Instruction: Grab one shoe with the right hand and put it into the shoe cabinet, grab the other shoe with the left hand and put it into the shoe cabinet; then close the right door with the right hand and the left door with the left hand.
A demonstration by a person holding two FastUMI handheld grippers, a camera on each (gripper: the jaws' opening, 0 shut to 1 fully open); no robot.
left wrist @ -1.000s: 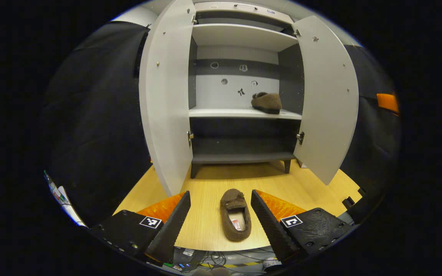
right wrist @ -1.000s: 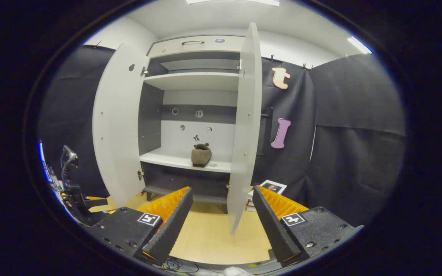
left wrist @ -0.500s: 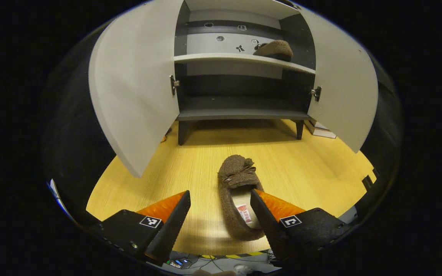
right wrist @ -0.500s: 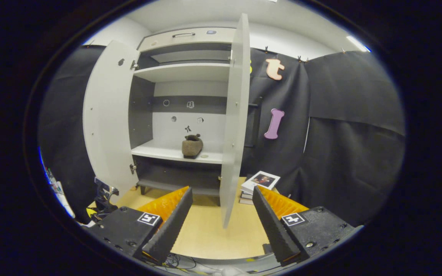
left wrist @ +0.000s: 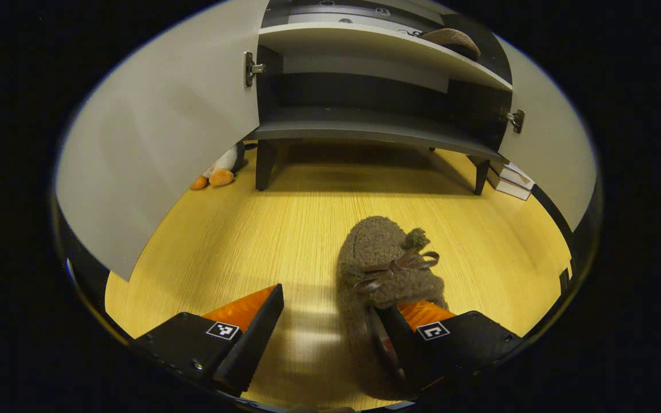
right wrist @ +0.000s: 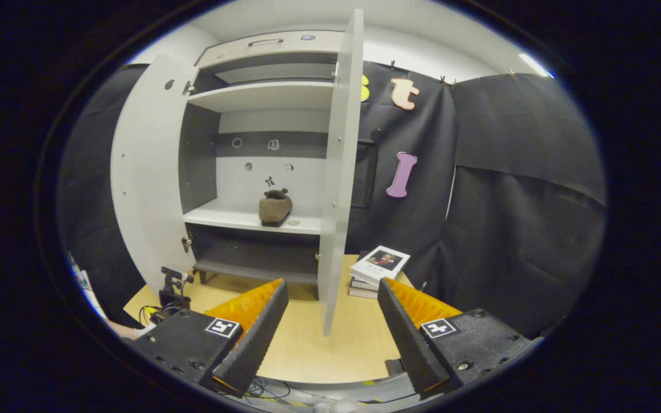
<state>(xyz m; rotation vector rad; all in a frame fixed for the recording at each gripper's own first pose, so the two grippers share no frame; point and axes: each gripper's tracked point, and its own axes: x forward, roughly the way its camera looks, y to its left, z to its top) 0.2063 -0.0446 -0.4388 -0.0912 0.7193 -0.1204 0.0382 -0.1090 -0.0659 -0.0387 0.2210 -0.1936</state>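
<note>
Left gripper (left wrist: 330,338) low over the wooden floor (left wrist: 250,229), fingers spread wide; its right finger (left wrist: 405,332) sits inside the opening of the brown slipper (left wrist: 385,269), left finger clear of it, nothing pinched. Slipper lies on the floor in front of the shoe cabinet (left wrist: 365,123). Right gripper (right wrist: 330,332) held well back, fingers spread, empty. Second slipper (right wrist: 275,207) rests on the middle shelf (right wrist: 221,218); left door (right wrist: 147,166) and right door (right wrist: 339,166) both open
</note>
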